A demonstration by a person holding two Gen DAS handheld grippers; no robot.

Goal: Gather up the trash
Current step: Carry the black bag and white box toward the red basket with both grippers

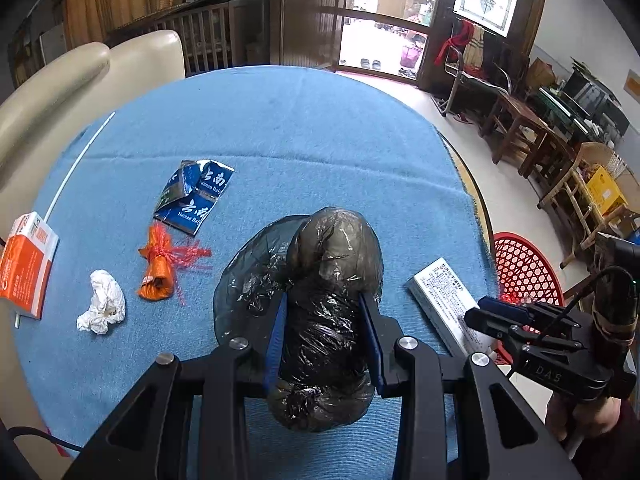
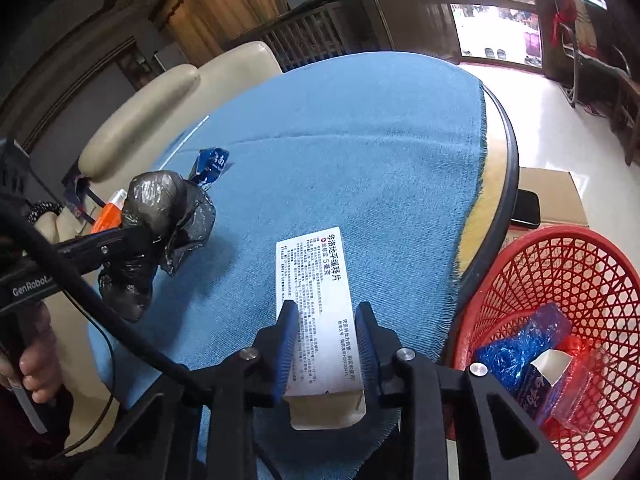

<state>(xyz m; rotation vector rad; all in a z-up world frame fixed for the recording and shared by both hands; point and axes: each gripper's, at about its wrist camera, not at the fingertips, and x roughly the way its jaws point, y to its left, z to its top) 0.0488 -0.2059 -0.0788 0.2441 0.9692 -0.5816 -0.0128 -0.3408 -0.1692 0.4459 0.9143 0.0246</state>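
**Both grippers loaded, basket waiting**

Blue cloth covers the round tabletop [image 1: 304, 128], with scraps on its left: an orange box [image 1: 26, 264], a tissue wad [image 1: 102, 302], an orange wrapper [image 1: 158, 270]. The left hand-held gripper [image 1: 324, 320] clamps a crinkled black plastic bag [image 1: 332, 280]. The right hand-held gripper [image 2: 326, 340] pinches a white medicine box [image 2: 320, 304]. Next, I judge: swing right and drop into the red basket [image 2: 600, 280].

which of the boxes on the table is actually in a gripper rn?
The white medicine box with black print, clamped in the right gripper by the red basket. The orange-and-white box lies untouched at the table's far left.
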